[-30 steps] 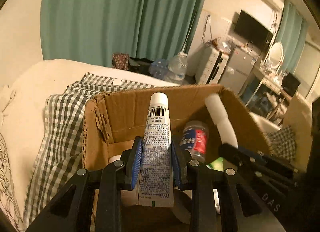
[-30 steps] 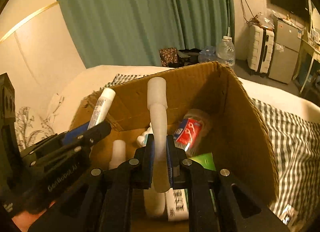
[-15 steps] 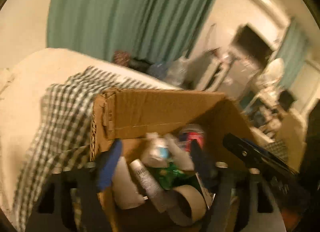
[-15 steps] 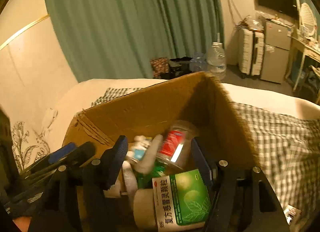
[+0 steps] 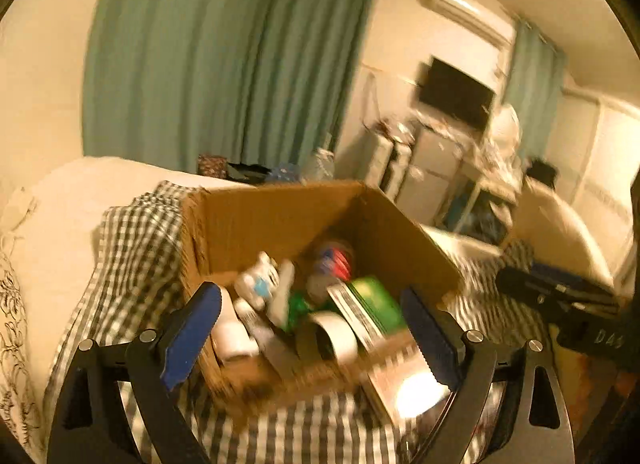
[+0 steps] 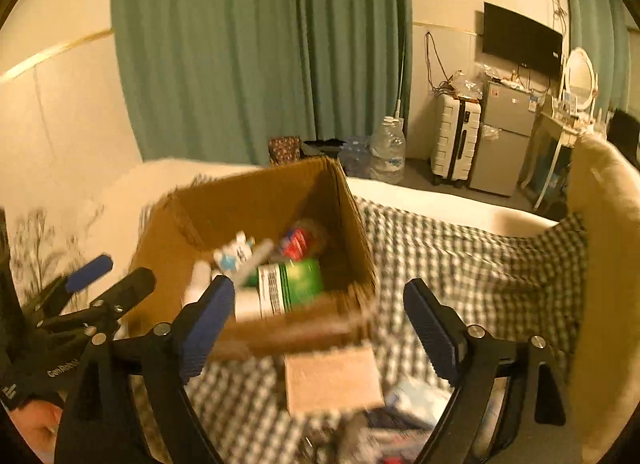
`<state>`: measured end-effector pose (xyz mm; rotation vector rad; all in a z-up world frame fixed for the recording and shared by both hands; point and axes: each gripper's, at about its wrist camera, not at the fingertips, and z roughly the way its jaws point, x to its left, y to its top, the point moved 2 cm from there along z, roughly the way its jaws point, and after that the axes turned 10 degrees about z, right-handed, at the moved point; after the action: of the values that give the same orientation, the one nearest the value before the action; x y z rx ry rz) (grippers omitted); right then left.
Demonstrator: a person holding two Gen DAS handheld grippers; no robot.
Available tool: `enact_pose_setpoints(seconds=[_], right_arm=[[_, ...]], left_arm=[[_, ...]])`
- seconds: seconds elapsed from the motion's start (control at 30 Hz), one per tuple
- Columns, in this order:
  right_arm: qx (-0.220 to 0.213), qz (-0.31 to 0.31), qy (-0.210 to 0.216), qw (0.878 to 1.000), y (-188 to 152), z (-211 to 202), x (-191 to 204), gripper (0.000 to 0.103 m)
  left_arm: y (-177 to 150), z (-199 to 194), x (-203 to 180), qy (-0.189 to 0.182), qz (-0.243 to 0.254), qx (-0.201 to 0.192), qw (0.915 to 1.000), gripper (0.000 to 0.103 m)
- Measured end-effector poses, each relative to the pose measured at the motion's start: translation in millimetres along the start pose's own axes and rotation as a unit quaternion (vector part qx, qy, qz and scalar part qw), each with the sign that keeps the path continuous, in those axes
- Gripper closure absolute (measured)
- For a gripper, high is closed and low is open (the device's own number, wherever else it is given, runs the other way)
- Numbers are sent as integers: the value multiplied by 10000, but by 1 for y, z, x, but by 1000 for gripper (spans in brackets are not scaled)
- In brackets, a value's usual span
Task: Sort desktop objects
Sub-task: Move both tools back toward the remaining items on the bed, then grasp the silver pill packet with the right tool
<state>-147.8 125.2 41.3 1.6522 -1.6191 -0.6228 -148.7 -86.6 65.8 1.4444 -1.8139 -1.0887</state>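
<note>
- Left gripper [image 5: 312, 328] jaws opening, nothing pinched; right gripper [image 6: 320, 316] likewise.
- Box [image 6: 224, 203] on the checked cloth [image 6: 460, 264] holds the sorted items: green carton [image 6: 298, 282], red-labelled bottle [image 6: 298, 242], tape roll [image 5: 334, 334].
- Small cardboard box [image 6: 332, 380] lies just before it.

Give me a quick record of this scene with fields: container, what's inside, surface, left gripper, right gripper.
container: open cardboard box
inside: green-labelled box, red-labelled jar, white tubes and bottles, blurred
surface: checked cloth
left gripper: jaws opening, nothing between them
right gripper: jaws opening, nothing between them
nearby: small brown box on the cloth
</note>
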Motion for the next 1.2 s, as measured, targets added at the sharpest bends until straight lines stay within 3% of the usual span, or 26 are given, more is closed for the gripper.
enact_pose_setpoints(seconds=[0.13, 0.33, 0.47, 0.63, 0.8, 1.03, 1.2], right_arm=[[-57, -231, -237, 9994, -26, -27, -11, 16], [230, 365, -109, 9990, -68, -45, -53, 15], [320, 671, -183, 9971, -99, -50, -82, 15], [518, 1067, -232, 9927, -122, -35, -107, 15], [557, 913, -336, 9937, -132, -19, -106, 15], [911, 1069, -188, 9899, -146, 11, -109, 15], [863, 1151, -287, 9892, -142, 23, -114, 15]], left_arm=[[-20, -15, -28, -86, 149, 199, 9997, 9], [-55, -11, -44, -378, -373, 667, 9964, 9], [-81, -1, -64, -265, -146, 908, 9954, 8], [-113, 17, -94, -484, 256, 1166, 9917, 8], [-141, 37, -114, -725, 597, 1397, 9857, 8], [-157, 56, -125, -944, 735, 1556, 9805, 8], [-159, 67, -121, -840, 717, 1620, 9806, 8]])
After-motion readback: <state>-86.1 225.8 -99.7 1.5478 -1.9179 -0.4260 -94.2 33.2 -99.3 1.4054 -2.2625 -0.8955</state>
